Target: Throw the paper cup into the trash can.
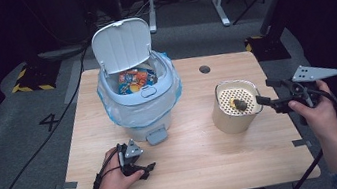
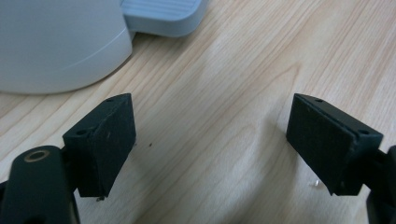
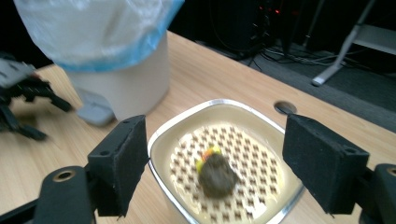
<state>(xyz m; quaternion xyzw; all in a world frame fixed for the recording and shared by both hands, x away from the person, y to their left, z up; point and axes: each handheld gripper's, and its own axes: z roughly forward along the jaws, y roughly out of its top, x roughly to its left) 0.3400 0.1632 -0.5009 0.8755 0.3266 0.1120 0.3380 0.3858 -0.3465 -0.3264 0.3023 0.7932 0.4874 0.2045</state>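
A cream container (image 1: 221, 117) with a perforated insert stands on the right half of the wooden table (image 1: 191, 157). A dark lump (image 1: 239, 104) with a bit of yellow on it lies on the insert. My right gripper (image 1: 263, 92) hovers at the container's right rim, open, with nothing between its pads. In the right gripper view the lump (image 3: 217, 175) lies on the insert just beyond the open jaws, inside the container's rim (image 3: 187, 116). My left gripper (image 1: 145, 171) rests low on the table near the front edge, open and holding nothing (image 2: 210, 140).
A pedal bin (image 1: 140, 104) with a blue-edged bag stands at centre left, its lid (image 1: 122, 45) raised and colourful wrappers (image 1: 135, 80) inside. Its pedal (image 1: 156, 136) juts toward my left gripper. A cable hole (image 1: 204, 69) lies behind the container. Dark floor and furniture legs surround the table.
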